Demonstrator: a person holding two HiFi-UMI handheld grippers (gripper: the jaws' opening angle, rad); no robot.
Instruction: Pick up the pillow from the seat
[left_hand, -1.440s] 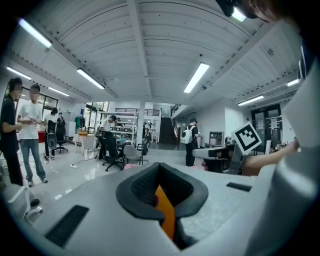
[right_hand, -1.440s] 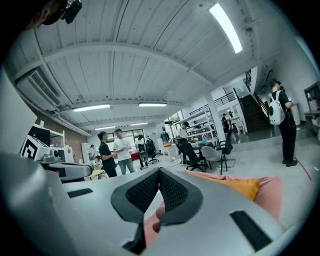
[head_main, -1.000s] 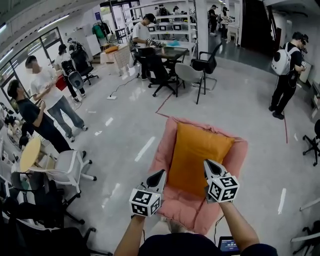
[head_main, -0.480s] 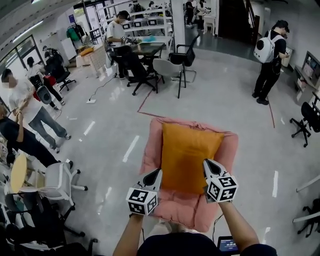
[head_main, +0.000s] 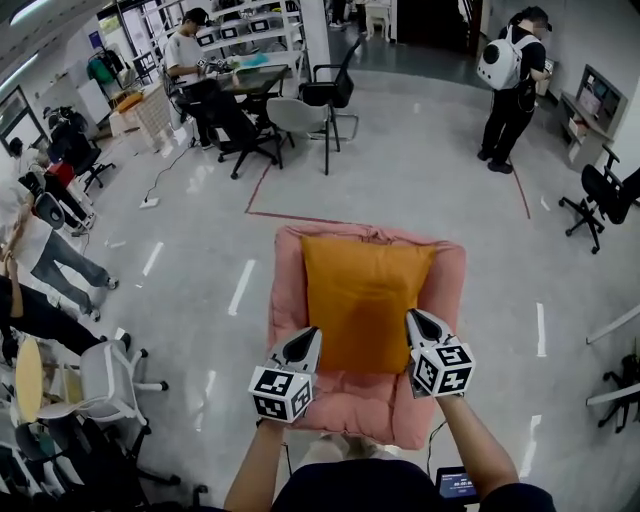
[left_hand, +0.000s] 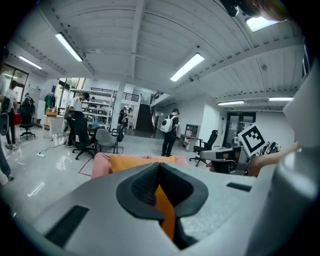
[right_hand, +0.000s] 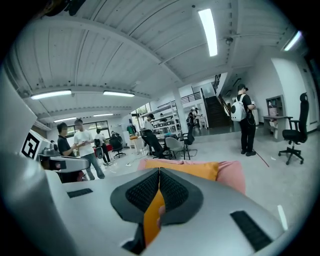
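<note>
Left gripper (head_main: 307, 337) and right gripper (head_main: 414, 320) pinch the pillow's (head_main: 365, 300) near corners; its long axis runs away from both.

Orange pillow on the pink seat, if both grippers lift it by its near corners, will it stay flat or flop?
Probably flops: the orange pillow looks soft, its fabric pinched thin in the left gripper and right gripper, so its far end should sag. Likely light for its size, being stuffed cloth.
</note>
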